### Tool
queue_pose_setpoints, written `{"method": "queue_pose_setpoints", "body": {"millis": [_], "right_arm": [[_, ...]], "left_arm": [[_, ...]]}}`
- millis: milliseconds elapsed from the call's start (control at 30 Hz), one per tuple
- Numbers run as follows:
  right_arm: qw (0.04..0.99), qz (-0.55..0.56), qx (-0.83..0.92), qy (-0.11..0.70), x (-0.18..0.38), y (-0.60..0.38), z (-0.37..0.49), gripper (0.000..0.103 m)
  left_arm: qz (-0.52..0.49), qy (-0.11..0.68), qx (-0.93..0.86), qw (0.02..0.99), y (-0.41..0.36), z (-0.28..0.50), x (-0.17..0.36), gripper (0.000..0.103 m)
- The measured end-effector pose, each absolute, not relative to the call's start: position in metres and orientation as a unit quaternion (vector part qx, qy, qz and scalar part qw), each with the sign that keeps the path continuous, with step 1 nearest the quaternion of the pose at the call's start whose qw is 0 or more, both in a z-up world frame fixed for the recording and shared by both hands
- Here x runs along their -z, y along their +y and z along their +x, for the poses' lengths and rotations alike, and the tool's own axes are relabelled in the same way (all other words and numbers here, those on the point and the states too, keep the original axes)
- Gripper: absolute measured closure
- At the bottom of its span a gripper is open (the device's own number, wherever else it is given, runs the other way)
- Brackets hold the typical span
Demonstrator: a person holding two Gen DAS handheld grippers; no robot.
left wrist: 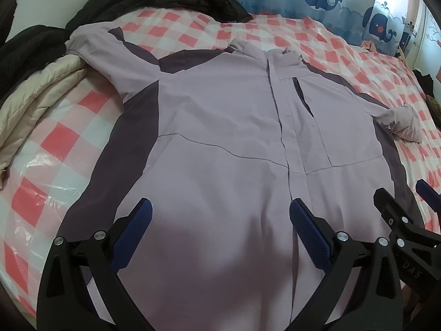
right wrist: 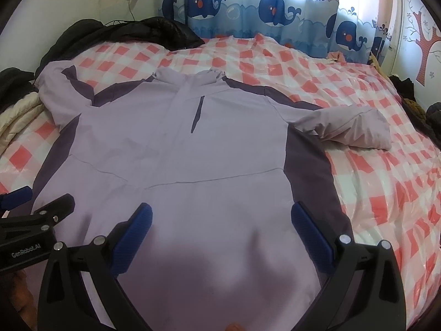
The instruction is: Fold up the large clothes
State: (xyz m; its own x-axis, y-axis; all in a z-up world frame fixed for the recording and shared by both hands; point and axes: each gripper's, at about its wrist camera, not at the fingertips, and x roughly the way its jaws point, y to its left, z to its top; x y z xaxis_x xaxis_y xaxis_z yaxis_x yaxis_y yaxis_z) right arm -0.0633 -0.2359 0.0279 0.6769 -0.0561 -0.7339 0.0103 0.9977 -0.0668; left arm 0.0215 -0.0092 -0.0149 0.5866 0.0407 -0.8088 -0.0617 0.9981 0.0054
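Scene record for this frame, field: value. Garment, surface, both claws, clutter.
garment: lilac jacket with dark purple side panels, spread flat, front up, collar away from the cameras
sleeves: both out to the sides, unfolded
surface: pink-and-white checked bed cover
left claw: open, above the hem area, holding nothing
right claw: open, above the hem area, holding nothing
clutter: black clothing at the far edge; cream quilt at the left

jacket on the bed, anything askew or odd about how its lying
Mostly flat, front up, but the lilac jacket is uneven: its right-side sleeve lies bunched and doubled back on the checked bedcover, while the other sleeve stretches up toward the black clothes. No damage shows. Both tongs hover open above the hem.
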Motion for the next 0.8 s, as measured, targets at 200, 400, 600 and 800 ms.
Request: {"method": "queue_pose_setpoints", "body": {"millis": [200, 400, 600, 800], "right_arm": [[0.915, -0.026, 0.019, 0.402, -0.0303, -0.2372, -0.0647, 0.006], [0.915, -0.023, 0.017, 0.403, -0.0313, -0.2377, -0.0660, 0.006], [0.914, -0.017, 0.013, 0.405, -0.0324, -0.2390, -0.0682, 0.006], [0.914, -0.014, 0.010, 0.406, -0.0332, -0.2398, -0.0711, 0.006]], "left_arm": [[-0.014, 0.454, -0.032, 0.891, -0.0089, 0.0219, 0.0146, 0.007], [-0.014, 0.455, -0.032, 0.890, -0.0089, 0.0214, 0.0148, 0.007], [-0.006, 0.455, -0.028, 0.890, -0.0115, 0.0169, 0.0142, 0.007], [-0.004, 0.454, -0.029, 0.891, -0.0121, 0.0157, 0.0142, 0.007]]}}
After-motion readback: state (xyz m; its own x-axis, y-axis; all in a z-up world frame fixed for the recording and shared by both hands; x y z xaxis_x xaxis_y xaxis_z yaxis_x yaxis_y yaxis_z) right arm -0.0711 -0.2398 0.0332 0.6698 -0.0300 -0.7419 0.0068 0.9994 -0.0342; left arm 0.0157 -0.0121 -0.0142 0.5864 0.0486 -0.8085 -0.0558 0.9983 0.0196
